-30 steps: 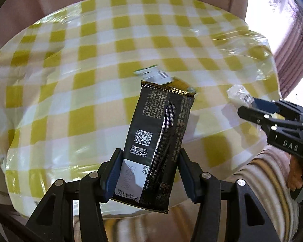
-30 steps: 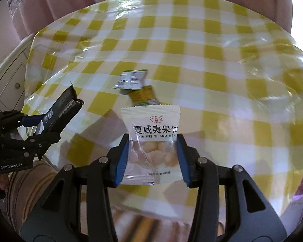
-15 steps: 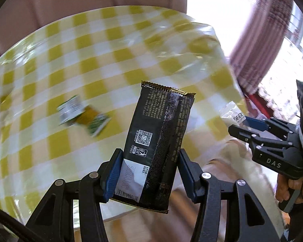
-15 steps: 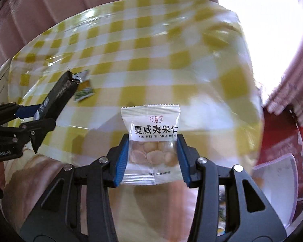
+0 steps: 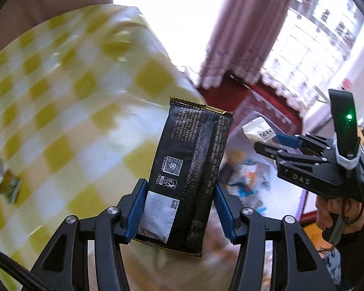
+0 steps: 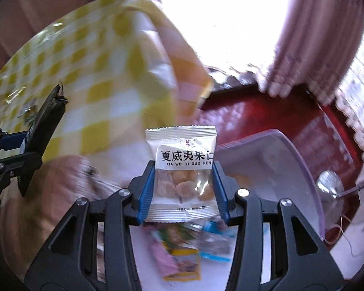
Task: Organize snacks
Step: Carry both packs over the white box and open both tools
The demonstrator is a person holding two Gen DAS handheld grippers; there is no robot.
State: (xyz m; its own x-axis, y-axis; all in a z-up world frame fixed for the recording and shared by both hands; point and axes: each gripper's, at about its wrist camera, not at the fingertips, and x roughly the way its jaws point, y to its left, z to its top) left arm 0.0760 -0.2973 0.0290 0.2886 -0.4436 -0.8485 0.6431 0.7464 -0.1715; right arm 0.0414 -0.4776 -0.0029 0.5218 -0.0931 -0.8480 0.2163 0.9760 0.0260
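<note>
1. My left gripper (image 5: 179, 208) is clamped on the black snack bar (image 5: 189, 169); both blue pads press its long edges near the lower end, and the bar stands up between the fingers, tilted a little to the right.
2. My right gripper (image 6: 180, 189) is clamped on the white nut packet (image 6: 182, 165), gripped by its two side edges at the clear window, with the printed label above the pads.
3. In the left wrist view the right gripper shows off to the side with the packet's corner sticking out of its tip, so the two tools travel side by side, apart from each other.
4. Beyond the tools, the yellow checked tablecloth (image 5: 68, 111) falls away to the left; both cameras now look past its right edge.
5. Below that edge sits a pale lilac-rimmed bin (image 6: 291, 160) with several blurred snack packets (image 6: 182, 254) already inside.
6. One small green packet (image 5: 4, 184) lies on the cloth near the left border of the left wrist view, not yet collected.
7. I judge this the carry step: both snacks are lifted and on their way to the bin.
8. Next I need each snack over the bin's opening, inside the rim, before parting the pads, then a trip to fetch the green packet.
</note>
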